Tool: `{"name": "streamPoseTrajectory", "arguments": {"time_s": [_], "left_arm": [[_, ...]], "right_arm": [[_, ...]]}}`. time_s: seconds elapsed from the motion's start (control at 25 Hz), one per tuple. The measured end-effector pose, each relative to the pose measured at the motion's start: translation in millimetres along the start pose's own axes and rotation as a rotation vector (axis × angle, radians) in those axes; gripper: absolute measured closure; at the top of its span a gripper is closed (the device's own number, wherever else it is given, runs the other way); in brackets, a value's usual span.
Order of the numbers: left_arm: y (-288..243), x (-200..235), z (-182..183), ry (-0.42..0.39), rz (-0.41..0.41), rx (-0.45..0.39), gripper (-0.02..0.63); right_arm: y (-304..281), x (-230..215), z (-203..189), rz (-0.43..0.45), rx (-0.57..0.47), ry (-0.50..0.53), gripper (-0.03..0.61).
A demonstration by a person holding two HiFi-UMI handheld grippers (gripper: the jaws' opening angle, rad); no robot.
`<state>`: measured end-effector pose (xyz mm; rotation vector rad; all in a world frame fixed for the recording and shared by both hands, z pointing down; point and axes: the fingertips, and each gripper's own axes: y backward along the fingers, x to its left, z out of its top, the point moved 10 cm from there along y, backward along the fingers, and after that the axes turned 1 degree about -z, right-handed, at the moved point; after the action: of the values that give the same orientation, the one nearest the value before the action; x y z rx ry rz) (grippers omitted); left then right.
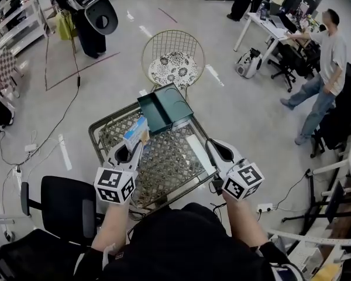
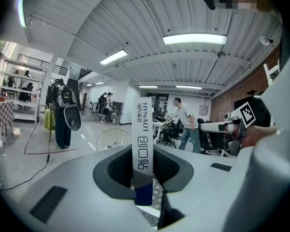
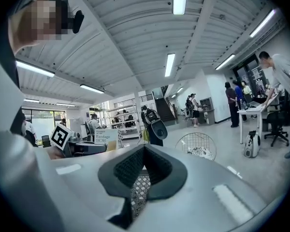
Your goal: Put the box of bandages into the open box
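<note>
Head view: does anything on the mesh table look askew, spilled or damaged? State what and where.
Nothing stands out. The open box sits intact on the mesh table, and the left gripper holds the box of bandages upright.

The box of bandages (image 1: pixel 136 134) is printed cardboard with a slight sheen, and the open box (image 1: pixel 164 109) is matt dark-green card. The left tool (image 1: pixel 134 147) and right tool (image 1: pixel 219 151) have smooth matt grey plastic shells and dark, finely textured pads (image 3: pixel 128 167). The surface (image 1: pixel 169 168) has a metal-wire frame round a lattice-patterned top, above a smooth, faintly glossy floor (image 1: pixel 251 110).
</note>
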<state>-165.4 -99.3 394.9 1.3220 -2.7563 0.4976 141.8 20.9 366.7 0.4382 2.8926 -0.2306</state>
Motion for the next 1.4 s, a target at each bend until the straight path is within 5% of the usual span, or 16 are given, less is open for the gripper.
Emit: {"name": "streamPoseTrajectory", "arguments": {"time_s": [0.44,0.84,1.4], "left_arm": [[-12.8,19.4,-19.6,0.083,0.076,0.041,0.531],[-55.1,28.0,-20.4,0.146,0.221,0.113,0.531],[-156.5,38.5,-24.6,0.229,0.256,0.265,0.530]], "right_arm": [[-47.9,-14.8,-11.5,0.098,0.124,-0.018,0.568],[-107.8,-74.1,-32.4,0.238,0.198,-0.097,0.568],[-158.9,-135.8,-60.6,0.345,0.279,-0.222,0.568]]}}
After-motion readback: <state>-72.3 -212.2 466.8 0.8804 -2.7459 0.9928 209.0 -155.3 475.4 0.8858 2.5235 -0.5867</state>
